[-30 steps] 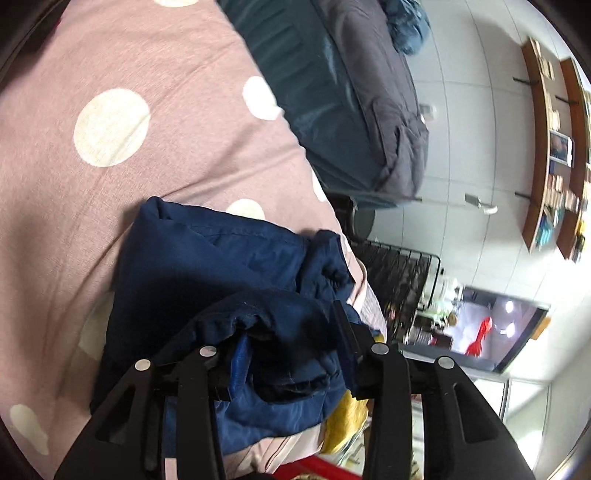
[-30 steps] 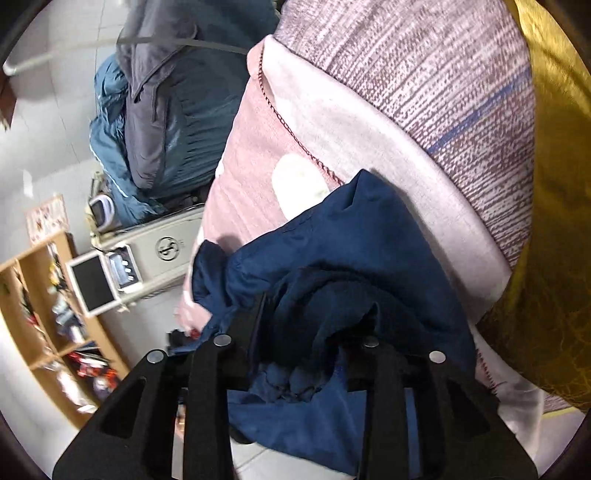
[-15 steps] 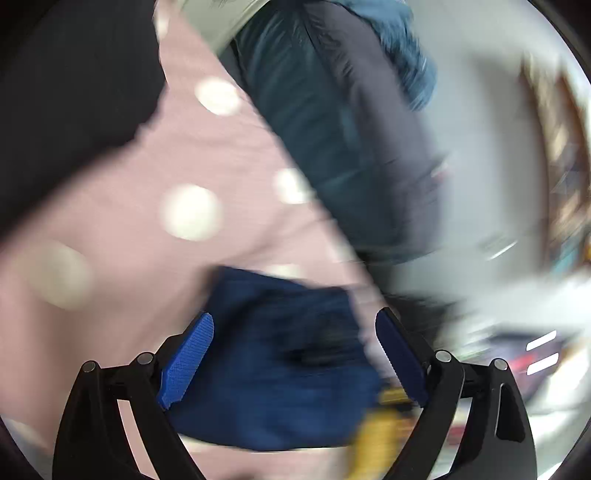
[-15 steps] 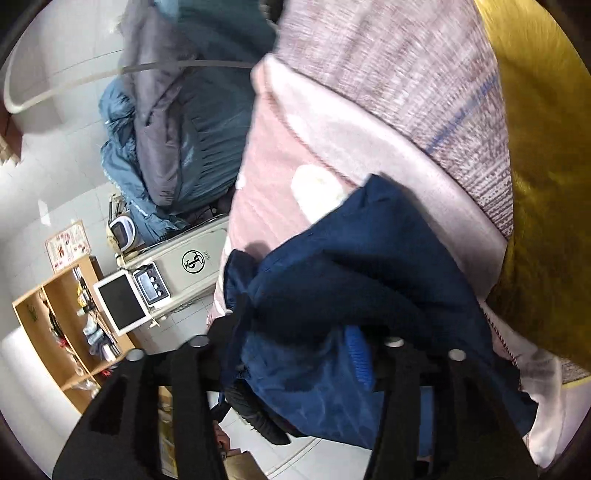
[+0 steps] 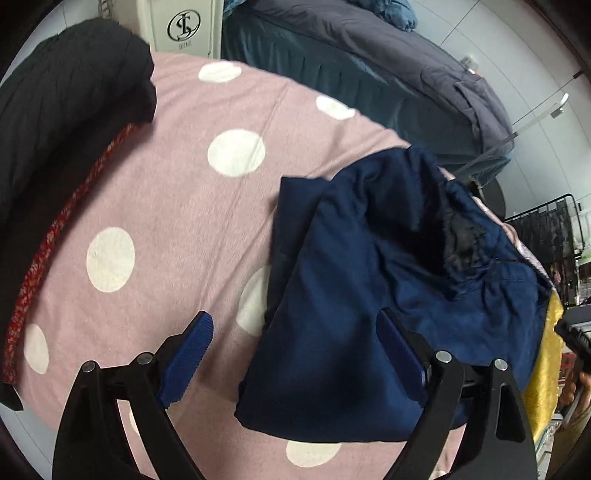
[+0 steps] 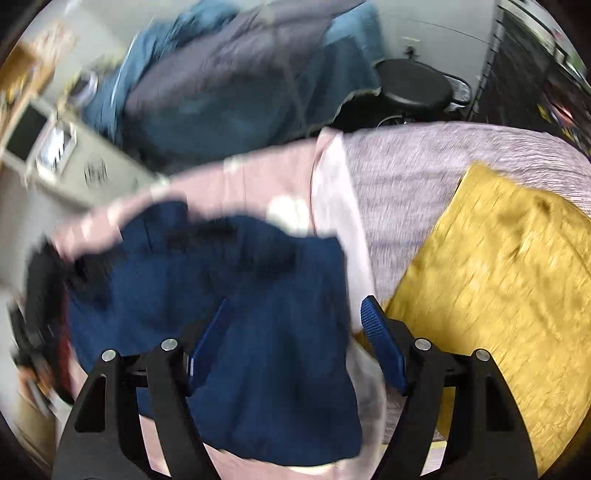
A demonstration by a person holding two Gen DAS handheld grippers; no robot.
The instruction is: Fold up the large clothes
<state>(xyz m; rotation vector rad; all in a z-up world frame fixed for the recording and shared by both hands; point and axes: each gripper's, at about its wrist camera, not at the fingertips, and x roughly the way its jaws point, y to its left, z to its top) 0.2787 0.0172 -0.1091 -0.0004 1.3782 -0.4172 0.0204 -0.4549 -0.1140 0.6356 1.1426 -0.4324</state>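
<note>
Right wrist view motion-blurred throughout.

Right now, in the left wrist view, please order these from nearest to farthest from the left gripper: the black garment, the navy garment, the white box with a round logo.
1. navy garment: directly below the left gripper, partly between its open fingers.
2. black garment: upper left, on the pink dotted cover.
3. white box: top edge, beyond the cover.
</note>
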